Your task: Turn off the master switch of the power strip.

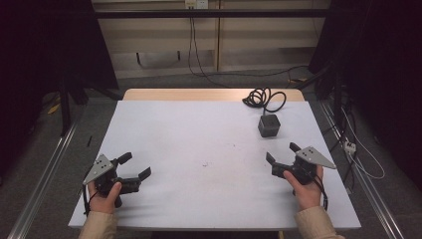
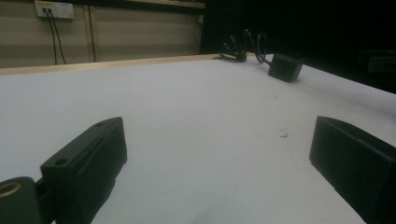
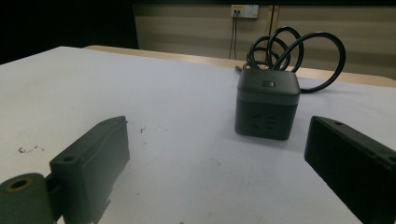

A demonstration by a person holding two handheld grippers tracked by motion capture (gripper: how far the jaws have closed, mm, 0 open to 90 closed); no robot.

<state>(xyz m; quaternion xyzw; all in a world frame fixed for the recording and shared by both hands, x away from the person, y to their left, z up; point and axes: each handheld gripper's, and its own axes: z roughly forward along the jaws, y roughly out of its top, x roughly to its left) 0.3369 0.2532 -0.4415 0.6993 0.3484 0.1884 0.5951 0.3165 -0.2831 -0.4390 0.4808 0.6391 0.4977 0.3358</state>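
Nothing has been picked up yet. Both the left tongs (image 1: 133, 166) and the right tongs (image 1: 281, 152) are held wide open and empty, low over the white bench (image 1: 199, 149). The dark socket cube (image 1: 269, 125) stands upright at the far right, just ahead of the right tongs, untouched. Being a cube, it has no long axis; its socket face is turned toward the right tongs, and its coiled cable (image 1: 263, 97) trails toward the far edge. The whole reach and grasp is judged to remain.
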